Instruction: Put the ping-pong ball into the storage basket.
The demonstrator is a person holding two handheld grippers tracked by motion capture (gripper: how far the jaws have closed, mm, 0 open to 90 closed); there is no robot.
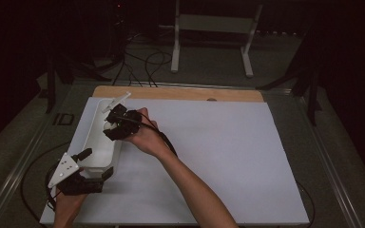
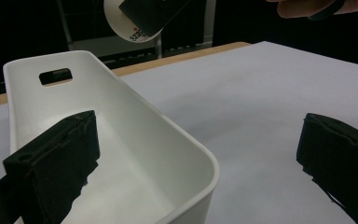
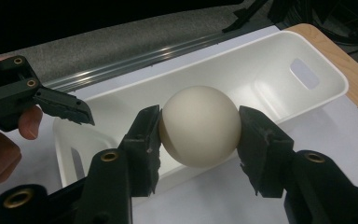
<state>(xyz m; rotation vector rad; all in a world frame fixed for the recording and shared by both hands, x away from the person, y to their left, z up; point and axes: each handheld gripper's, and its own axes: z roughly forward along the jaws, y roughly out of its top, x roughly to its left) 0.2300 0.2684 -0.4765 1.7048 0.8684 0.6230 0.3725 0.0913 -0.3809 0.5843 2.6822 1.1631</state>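
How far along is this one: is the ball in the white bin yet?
Not yet. Done: the right gripper has the white ball clamped between its jaws and holds it over the white bin. In hand: the left gripper sits at the bin's near end, jaws apart astride its corner. Left: open the right jaws so the ball drops in; the bin's visible floor looks bare.

A white sheet (image 1: 218, 156) covers most of the worktop, leaving a strip of bare wood (image 1: 180, 93) along the far edge. A metal rail (image 1: 14, 171) runs down the left side of the worktop, with grey carpet (image 1: 9, 123) beyond it. On the floor behind the worktop stands a white frame (image 1: 214, 28) on two legs. Black cables (image 1: 142, 64) loop across the floor to its left. The room beyond is dark.
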